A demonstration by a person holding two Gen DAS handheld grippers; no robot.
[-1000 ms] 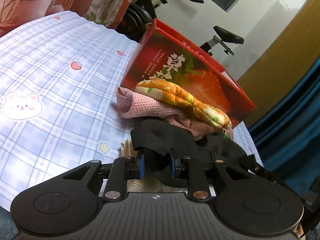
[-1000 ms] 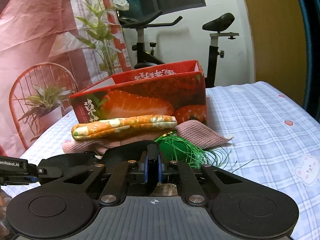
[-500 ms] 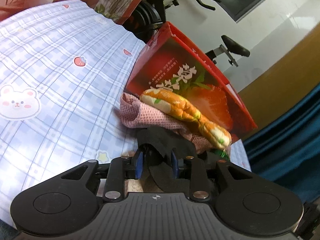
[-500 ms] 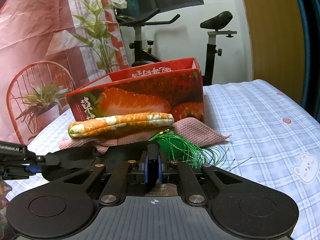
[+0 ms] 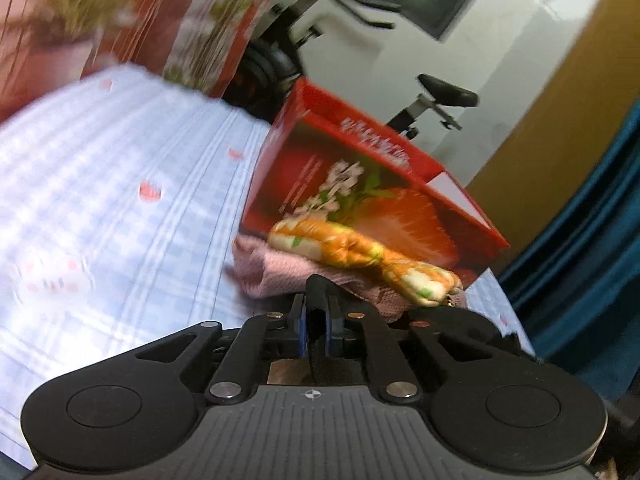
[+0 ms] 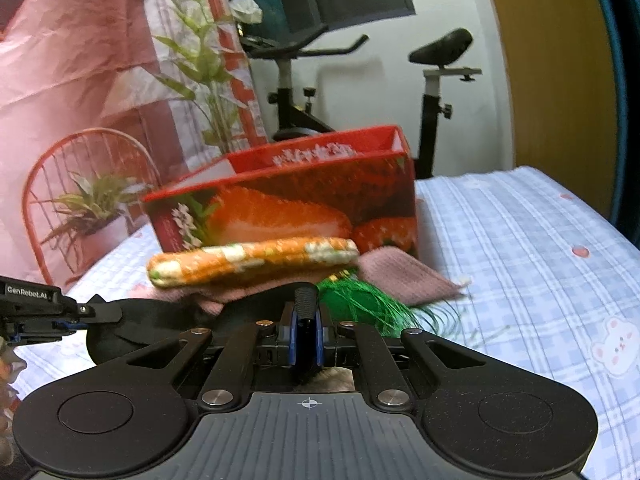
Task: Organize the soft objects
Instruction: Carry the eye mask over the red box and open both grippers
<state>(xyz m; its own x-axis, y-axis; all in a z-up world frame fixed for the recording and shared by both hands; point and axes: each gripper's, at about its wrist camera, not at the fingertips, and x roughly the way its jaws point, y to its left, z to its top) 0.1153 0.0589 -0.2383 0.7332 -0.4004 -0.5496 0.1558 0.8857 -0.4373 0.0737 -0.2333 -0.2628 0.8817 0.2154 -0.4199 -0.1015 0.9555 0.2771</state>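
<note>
My left gripper (image 5: pixel 316 316) is shut on a black cloth (image 5: pixel 318 292). My right gripper (image 6: pixel 306 320) is shut on the other end of the same black cloth (image 6: pixel 120 324), which stretches to the left gripper (image 6: pixel 60 318) at the left of the right wrist view. Behind lie an orange floral pad (image 5: pixel 360 256) (image 6: pixel 252 262) on a pink knitted cloth (image 5: pixel 276 276) (image 6: pixel 404 276), and a green tassel (image 6: pixel 360 304). An open red strawberry box (image 5: pixel 360 184) (image 6: pixel 288 208) stands behind them.
The surface is a blue checked cloth (image 5: pixel 100 208) (image 6: pixel 528 248) with strawberry and bear prints. An exercise bike (image 6: pixel 304 92), potted plants (image 6: pixel 92 208) and a red wire chair (image 6: pixel 48 176) stand beyond the far edge. A blue curtain (image 5: pixel 580 260) hangs at the right.
My left gripper has closed on the black cloth and risen, with the view now blurred from motion. My right gripper has lifted slightly, still shut on the cloth.
</note>
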